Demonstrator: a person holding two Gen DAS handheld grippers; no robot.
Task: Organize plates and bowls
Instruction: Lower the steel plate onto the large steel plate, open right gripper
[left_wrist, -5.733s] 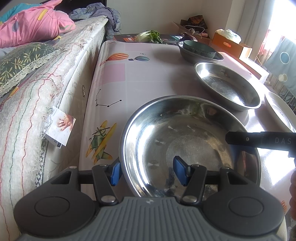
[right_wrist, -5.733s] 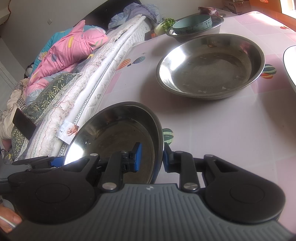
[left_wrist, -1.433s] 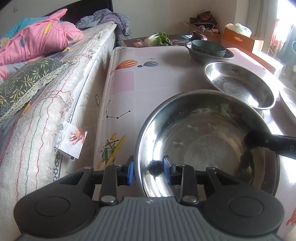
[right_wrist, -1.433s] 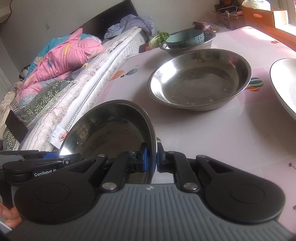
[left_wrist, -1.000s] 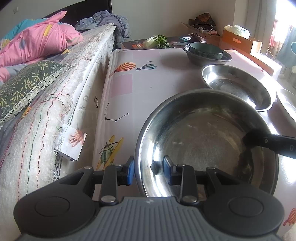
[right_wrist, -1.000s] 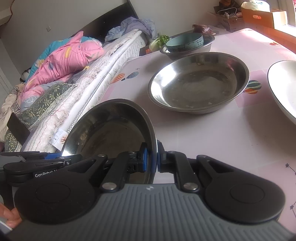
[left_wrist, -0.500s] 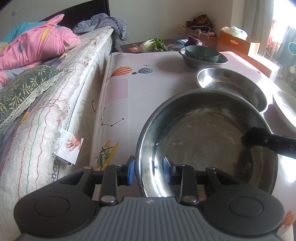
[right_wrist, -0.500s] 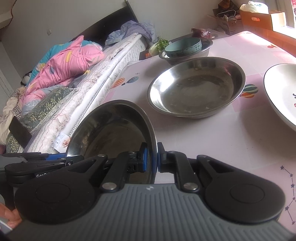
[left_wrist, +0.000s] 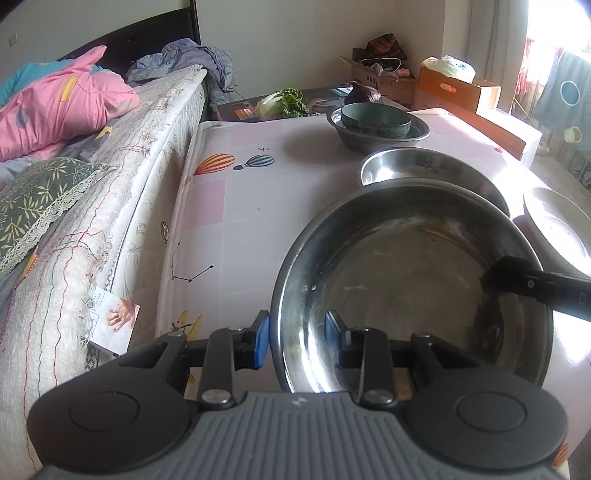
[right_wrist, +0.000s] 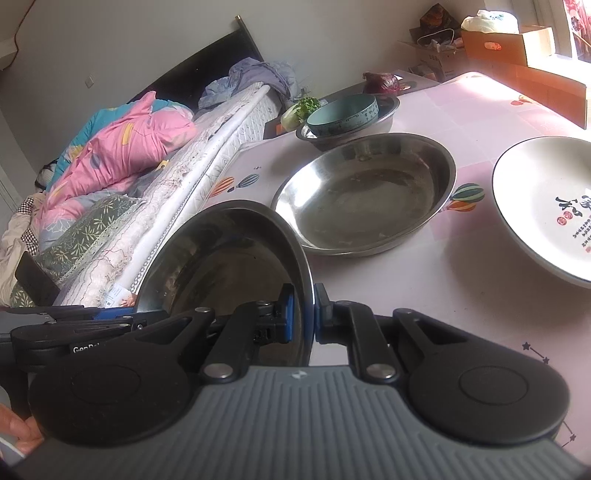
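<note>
Above the bench, both hand-held grippers, left and right, are clamping the steel bowl's opposite rims; second steel bowl lying just ahead.

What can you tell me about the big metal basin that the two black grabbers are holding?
The steel basin is round, wide and shallow, with a rolled rim and a dull, streaked, empty inside. It looks raised and tilted above the pink table, overlapping a second steel basin in the left view. The left gripper clamps its near rim, one blue pad outside, one inside; the right gripper pinches the opposite rim. Nothing else touches it.
</note>
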